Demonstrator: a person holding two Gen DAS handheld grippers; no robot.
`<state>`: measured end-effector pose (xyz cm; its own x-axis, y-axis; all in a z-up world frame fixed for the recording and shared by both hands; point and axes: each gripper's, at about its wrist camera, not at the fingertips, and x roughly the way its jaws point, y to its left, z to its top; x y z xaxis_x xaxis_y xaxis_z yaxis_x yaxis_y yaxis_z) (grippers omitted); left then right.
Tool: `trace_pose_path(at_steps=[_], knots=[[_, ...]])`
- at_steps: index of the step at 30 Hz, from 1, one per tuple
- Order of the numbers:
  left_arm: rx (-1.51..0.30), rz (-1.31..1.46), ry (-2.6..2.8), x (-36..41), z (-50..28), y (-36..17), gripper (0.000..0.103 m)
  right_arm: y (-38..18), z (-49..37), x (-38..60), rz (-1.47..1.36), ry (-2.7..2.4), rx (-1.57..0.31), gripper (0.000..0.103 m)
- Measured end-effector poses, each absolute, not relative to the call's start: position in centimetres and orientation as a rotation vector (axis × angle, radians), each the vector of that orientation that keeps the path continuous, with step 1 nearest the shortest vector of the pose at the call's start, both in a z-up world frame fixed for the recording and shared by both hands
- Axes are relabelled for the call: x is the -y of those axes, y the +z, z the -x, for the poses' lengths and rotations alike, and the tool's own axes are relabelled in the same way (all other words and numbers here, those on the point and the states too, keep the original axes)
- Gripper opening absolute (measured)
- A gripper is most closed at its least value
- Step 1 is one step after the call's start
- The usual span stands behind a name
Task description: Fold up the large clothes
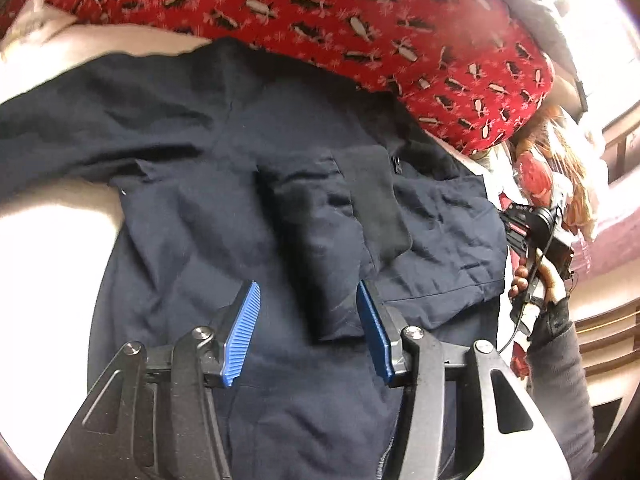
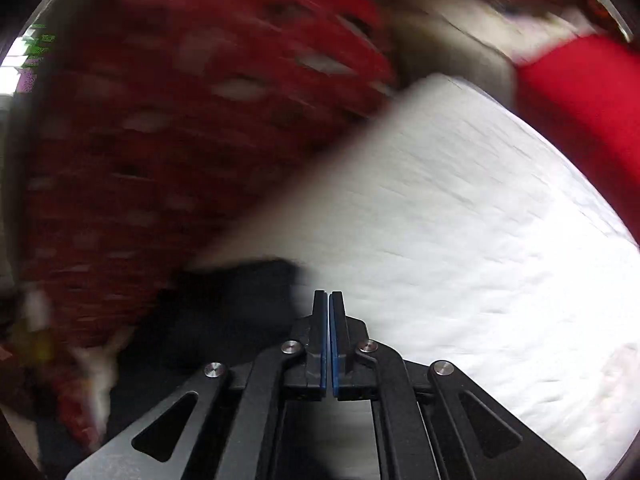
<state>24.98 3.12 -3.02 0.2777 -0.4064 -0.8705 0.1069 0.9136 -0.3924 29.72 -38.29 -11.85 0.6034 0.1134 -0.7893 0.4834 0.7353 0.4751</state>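
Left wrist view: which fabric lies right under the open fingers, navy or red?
The navy garment, plain and dark; the red patterned fabric lies beyond it, farther from the left gripper.

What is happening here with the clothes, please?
A person is folding a dark navy garment spread on a white bed. The left gripper hovers open above its middle. The right gripper is shut on nothing, off to the garment's side. A red patterned fabric lies beyond.
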Motion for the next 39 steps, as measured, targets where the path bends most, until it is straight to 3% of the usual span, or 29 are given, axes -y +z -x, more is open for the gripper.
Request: trace_pose_path(at_steps=[5,7,8,9,16,17,18,20,24,28,31,37,39], knots=[[-1.243,0.268,-0.35,-2.5,-25.0,-3.6,0.049,-8.6,-24.4,37.3,-0.834,0.006,-0.708,0.01],[-1.247,0.286,-0.331,-2.6,-24.9,-3.8,0.049,-7.1,-23.0,34.2,-0.811,0.177,-0.683,0.03],[-1.245,0.293,-0.329,-2.7,-24.7,-3.8,0.049,-6.6,-22.5,32.2,-0.789,0.251,-0.688,0.053],[-1.244,0.306,-0.327,-3.0,-24.4,-3.7,0.049,-6.6,-22.4,29.7,-0.76,0.321,-0.72,0.061],[-1.198,0.319,-0.284,-8.3,-21.8,-1.6,0.049,-12.1,-25.2,17.7,-0.663,0.38,-0.948,0.06],[-1.185,0.325,-0.269,-9.6,-21.5,-1.2,0.049,-12.6,-25.2,17.2,-0.697,0.374,-0.967,0.054],[-1.174,0.331,-0.256,-10.7,-21.4,-1.0,0.049,-13.4,-25.2,16.6,-0.76,0.394,-0.979,0.035],[-1.16,0.356,-0.226,-12.5,-21.2,-0.7,0.049,-13.9,-25.3,15.5,-0.889,0.506,-0.974,0.02],[-1.162,0.445,-0.193,-14.5,-20.9,-1.2,0.049,-11.3,-25.4,8.4,-0.842,0.824,-1.03,0.019],[-1.201,0.465,-0.253,-13.3,-20.5,-1.9,0.049,-9.1,-23.7,7.3,-0.721,0.733,-1.01,0.024],[-1.247,0.395,-0.298,-10.5,-20.8,-2.7,0.057,-10.6,-21.4,12.2,-0.784,0.588,-0.995,0.04],[-1.368,0.344,-0.291,-6.6,-22.2,-5.9,0.057,-14.1,-16.1,23.0,-0.931,0.317,-0.96,0.045],[-1.365,0.348,-0.261,-6.0,-23.0,-6.4,0.057,-15.1,-13.6,26.9,-1.025,0.244,-0.908,0.055]])
